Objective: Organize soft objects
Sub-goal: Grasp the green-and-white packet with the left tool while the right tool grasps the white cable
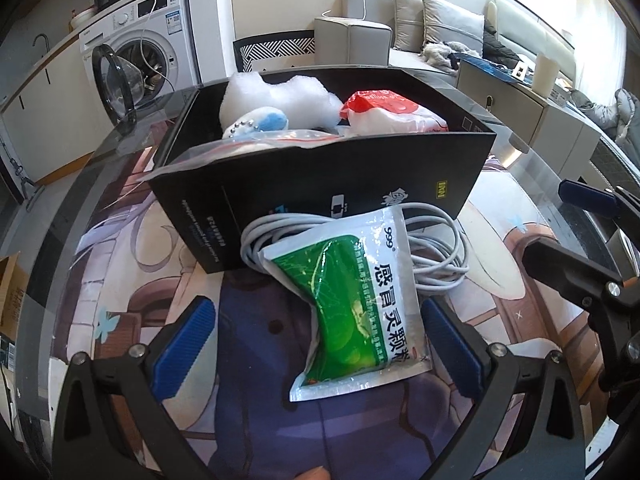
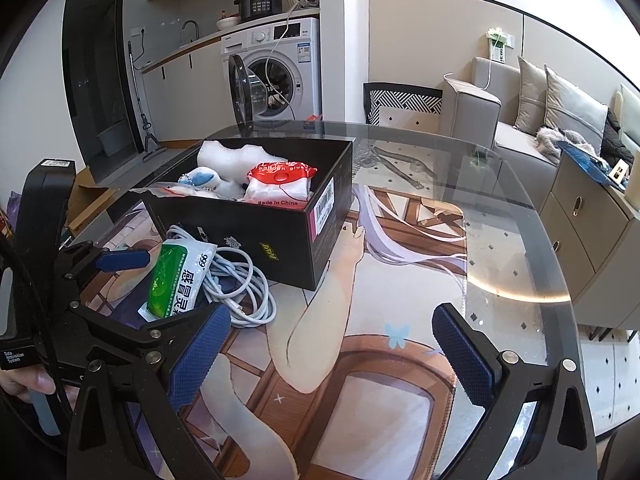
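left gripper [image 1: 316, 340] spread wide, straddling sachet [image 1: 356, 312], likely lined up to pinch it | sachet lay partly on cable [image 1: 436, 248], just in front of box [image 1: 320, 184], outside it | box already held foam [image 1: 276, 96], red pack [image 1: 384, 112] | right gripper [image 2: 332, 348] spread, empty, off to the side over mat [image 2: 380, 360]

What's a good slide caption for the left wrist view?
Open left tongs straddle a green sachet lying on a coiled cable before the box.
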The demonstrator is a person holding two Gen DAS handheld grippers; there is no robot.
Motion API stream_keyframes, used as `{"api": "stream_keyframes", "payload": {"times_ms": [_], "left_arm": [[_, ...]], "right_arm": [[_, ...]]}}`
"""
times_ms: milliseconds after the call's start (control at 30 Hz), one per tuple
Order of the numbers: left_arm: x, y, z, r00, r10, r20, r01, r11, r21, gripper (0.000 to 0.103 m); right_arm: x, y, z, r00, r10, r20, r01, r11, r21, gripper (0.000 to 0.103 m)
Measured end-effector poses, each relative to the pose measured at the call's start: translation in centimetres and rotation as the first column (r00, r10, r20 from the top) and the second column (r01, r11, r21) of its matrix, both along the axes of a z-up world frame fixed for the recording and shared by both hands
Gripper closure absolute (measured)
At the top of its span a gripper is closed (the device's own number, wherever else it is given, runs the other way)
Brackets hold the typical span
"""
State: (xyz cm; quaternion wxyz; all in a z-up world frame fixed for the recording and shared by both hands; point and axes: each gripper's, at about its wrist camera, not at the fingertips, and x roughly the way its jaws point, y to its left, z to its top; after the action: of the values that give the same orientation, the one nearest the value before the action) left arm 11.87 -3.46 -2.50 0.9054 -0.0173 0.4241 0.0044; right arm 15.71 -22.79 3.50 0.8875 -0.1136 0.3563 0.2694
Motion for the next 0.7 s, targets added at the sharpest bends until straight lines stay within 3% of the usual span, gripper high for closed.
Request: {"api": "stream_keyframes", "payload": {"times_ms": [100, 300, 467, 700], "left_arm": [[-0.3, 0.5, 0.0, 1.000, 0.002, -0.002, -0.002, 1.000, -0.019, 0.002], [-1.0, 1.4, -0.1, 1.000, -0.019, 0.000, 0.019, 0.998, -0.057, 0.020], [-1.4, 1.7, 0.2, 0.998, -0.050, 0.023, 0.052, 0.996, -0.073, 0.048], [-2.4, 3.7, 0.8, 0.999, -0.022, 0.049, 0.027, 0.994, -0.103, 0.057]], "right_arm": [[0.0, 0.0, 0.0, 1.000, 0.000, 0.001, 0.000, 1.000, 0.000, 0.000], [0.0, 0.2, -0.1, 1.000, 0.002, -0.004, -0.002, 1.000, 0.002, 0.000], [0.0, 0.2, -0.2, 1.000, 0.004, -0.006, -0.004, 1.000, 0.002, 0.000], [0.0, 0.5, -0.3, 1.000, 0.007, -0.016, -0.007, 1.000, 0.006, 0.000]]}}
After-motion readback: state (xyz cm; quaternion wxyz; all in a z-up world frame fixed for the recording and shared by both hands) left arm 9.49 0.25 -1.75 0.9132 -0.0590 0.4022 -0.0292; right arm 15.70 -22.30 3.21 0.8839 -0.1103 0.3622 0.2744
